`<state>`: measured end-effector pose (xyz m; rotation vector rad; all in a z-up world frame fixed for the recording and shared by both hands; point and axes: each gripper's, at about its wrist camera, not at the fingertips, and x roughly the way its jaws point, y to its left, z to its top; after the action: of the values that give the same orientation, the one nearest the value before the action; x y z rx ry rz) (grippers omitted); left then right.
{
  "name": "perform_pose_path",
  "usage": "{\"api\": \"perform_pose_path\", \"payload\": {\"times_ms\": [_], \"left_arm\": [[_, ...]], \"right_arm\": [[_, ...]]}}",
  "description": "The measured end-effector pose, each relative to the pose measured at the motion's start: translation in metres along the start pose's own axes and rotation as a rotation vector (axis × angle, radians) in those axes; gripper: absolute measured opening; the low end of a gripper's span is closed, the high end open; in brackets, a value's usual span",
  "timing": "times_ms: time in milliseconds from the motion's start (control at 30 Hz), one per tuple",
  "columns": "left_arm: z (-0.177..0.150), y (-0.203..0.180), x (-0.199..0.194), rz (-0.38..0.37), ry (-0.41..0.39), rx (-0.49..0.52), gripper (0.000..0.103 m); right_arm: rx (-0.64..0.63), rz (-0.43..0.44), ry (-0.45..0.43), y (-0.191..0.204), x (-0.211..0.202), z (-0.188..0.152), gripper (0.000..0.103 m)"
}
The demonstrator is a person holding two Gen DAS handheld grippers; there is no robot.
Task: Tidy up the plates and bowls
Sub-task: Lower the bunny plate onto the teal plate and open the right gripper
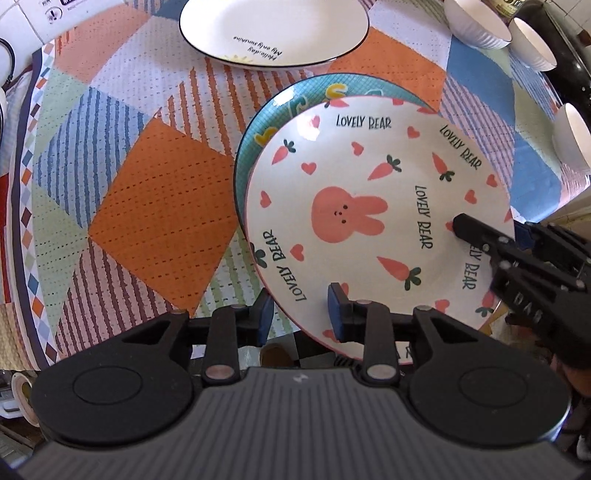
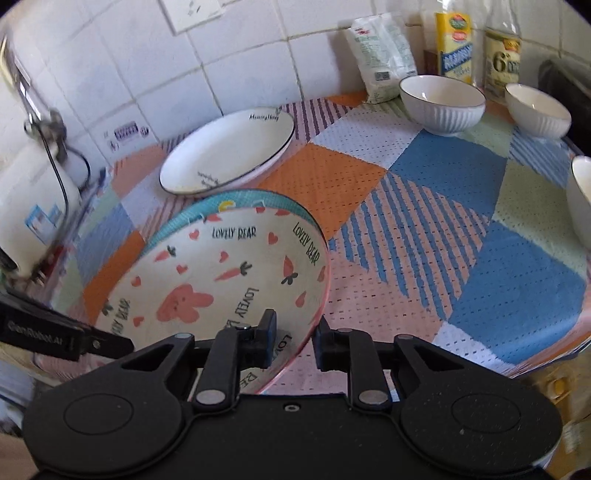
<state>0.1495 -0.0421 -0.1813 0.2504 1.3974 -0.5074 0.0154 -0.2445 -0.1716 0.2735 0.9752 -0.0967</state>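
A white plate with a pink rabbit, carrots and "LOVELY BEAR" lettering (image 1: 369,206) lies on top of a blue plate (image 1: 295,99), shifted toward the near edge; it also shows in the right wrist view (image 2: 221,280) over the blue plate (image 2: 251,197). My left gripper (image 1: 301,314) is open, its fingers straddling the rabbit plate's near rim. My right gripper (image 2: 293,341) is open, its fingers either side of the plate's right rim; it also shows in the left wrist view (image 1: 476,236). A white black-rimmed plate (image 1: 273,29) sits farther back (image 2: 229,151).
Three white ribbed bowls (image 2: 441,103) (image 2: 537,109) (image 2: 581,199) stand at the back right of the patchwork cloth (image 2: 443,221). Food packets (image 2: 384,51) and a bottle (image 2: 502,55) line the tiled wall. A white appliance (image 2: 33,199) stands at the left.
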Motion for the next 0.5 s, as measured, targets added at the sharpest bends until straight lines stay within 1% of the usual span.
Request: {"api": "perform_pose_path", "payload": {"times_ms": [67,133,167,233,300,500], "left_arm": [[0.002,0.002,0.002,-0.003,0.013,-0.001,0.03],[0.004,0.003,0.004,-0.001,0.017,0.005,0.029],[0.004,0.003,0.003,0.008,0.006,0.016,0.029],[0.005,0.0,0.002,0.031,-0.012,0.044,0.03],[0.007,0.003,0.004,0.03,-0.013,0.04,0.029],[0.012,0.008,0.001,0.012,-0.021,0.041,0.029]], "right_arm": [[-0.038,-0.034,0.005,0.009,0.002,-0.001,0.036],[-0.029,-0.056,0.014,0.011,0.003,0.0,0.037],[-0.022,-0.065,0.027,0.012,0.005,0.001,0.039],[0.007,-0.084,0.06,0.013,0.009,0.003,0.04],[0.028,-0.106,0.082,0.016,0.012,0.006,0.04],[-0.03,-0.166,0.092,0.027,0.02,0.007,0.042]]}}
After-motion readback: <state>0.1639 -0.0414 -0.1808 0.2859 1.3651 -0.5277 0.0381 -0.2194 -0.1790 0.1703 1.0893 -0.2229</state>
